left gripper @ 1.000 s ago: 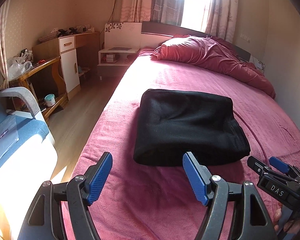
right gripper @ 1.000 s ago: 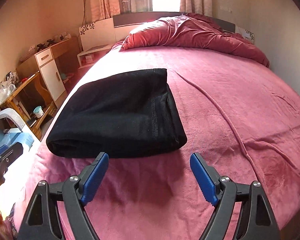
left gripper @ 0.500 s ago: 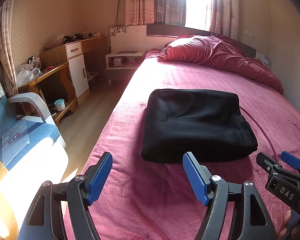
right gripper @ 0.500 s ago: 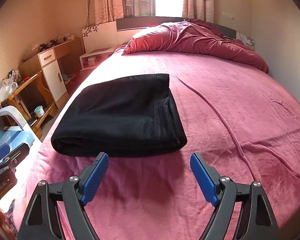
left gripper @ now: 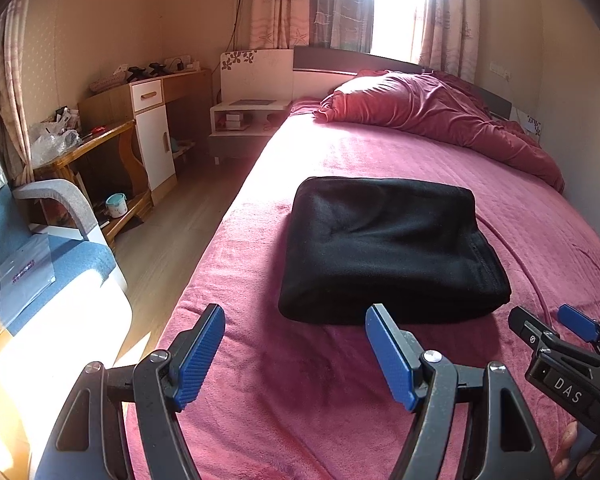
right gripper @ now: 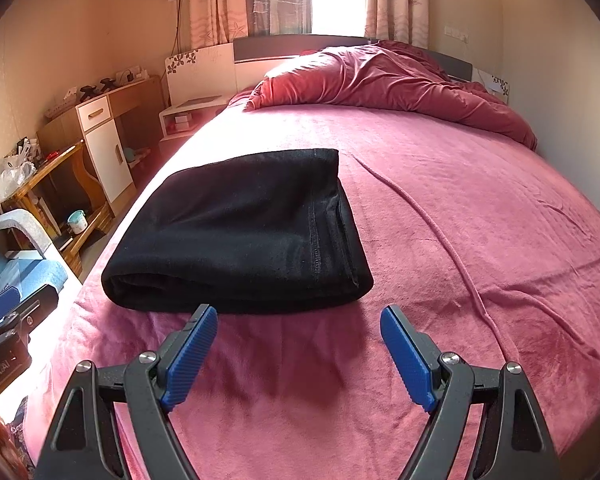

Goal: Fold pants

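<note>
Lying near the left edge of the bed (left gripper: 380, 380), one pair of black pants (left gripper: 384, 248) sits folded into a thick, soft, roughly rectangular bundle with rounded corners and a stitched hem along its right side, as the left wrist view shows it. One left tool (left gripper: 296, 352) hangs in front of the bundle with its two jaws wide apart and nothing between them; each black plastic finger carries one ribbed blue pad, two pads in all. At the lower right of the same view the right tool (left gripper: 548, 322) appears from the side, black with a blue tip, apart from the cloth. The bed wears a plush magenta cover, and one crumpled red duvet (left gripper: 440, 116) is heaped at the headboard. Beside the bed stand one white nightstand (left gripper: 248, 116), one wooden table (left gripper: 148, 100) with a white drawer and door, and one blue armchair (left gripper: 52, 264). From the right wrist view, the same single bundle of pants (right gripper: 244, 232) shows its layered fold on the near side and a seam line running down its right part. The right tool (right gripper: 298, 344) stands just short of it, jaws wide and empty, two ribbed blue pads facing each other. One raised ridge (right gripper: 432, 220) runs across the cover to the right of the pants.
</note>
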Available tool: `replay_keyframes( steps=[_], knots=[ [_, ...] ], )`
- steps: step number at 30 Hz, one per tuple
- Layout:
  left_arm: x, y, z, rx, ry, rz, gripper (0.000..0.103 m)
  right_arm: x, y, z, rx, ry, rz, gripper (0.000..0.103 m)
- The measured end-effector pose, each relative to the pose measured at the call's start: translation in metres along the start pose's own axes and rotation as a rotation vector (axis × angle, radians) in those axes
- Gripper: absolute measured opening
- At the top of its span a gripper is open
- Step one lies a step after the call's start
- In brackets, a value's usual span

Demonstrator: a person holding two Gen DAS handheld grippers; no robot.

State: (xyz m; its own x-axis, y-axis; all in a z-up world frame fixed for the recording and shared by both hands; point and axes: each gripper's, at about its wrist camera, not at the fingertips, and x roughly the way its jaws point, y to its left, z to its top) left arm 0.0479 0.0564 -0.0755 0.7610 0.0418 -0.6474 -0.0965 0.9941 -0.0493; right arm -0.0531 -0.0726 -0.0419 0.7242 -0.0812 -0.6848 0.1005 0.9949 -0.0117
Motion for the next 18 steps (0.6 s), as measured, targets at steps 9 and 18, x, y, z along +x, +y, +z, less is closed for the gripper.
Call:
replay_keyframes(
  steps=[9,18],
  knots=[
    [-0.0012,0.0001,0.0007,-0.001,0.000,-0.005,0.074,-0.0017,0.0001,0.0005,-0.001,-0.007,-0.002,0.084],
    [-0.0022,0.0001,0.0003,-0.004,0.006,-0.010,0.074,-0.0010,0.0002,-0.0011,-0.003,-0.001,-0.005,0.084]
  ],
)
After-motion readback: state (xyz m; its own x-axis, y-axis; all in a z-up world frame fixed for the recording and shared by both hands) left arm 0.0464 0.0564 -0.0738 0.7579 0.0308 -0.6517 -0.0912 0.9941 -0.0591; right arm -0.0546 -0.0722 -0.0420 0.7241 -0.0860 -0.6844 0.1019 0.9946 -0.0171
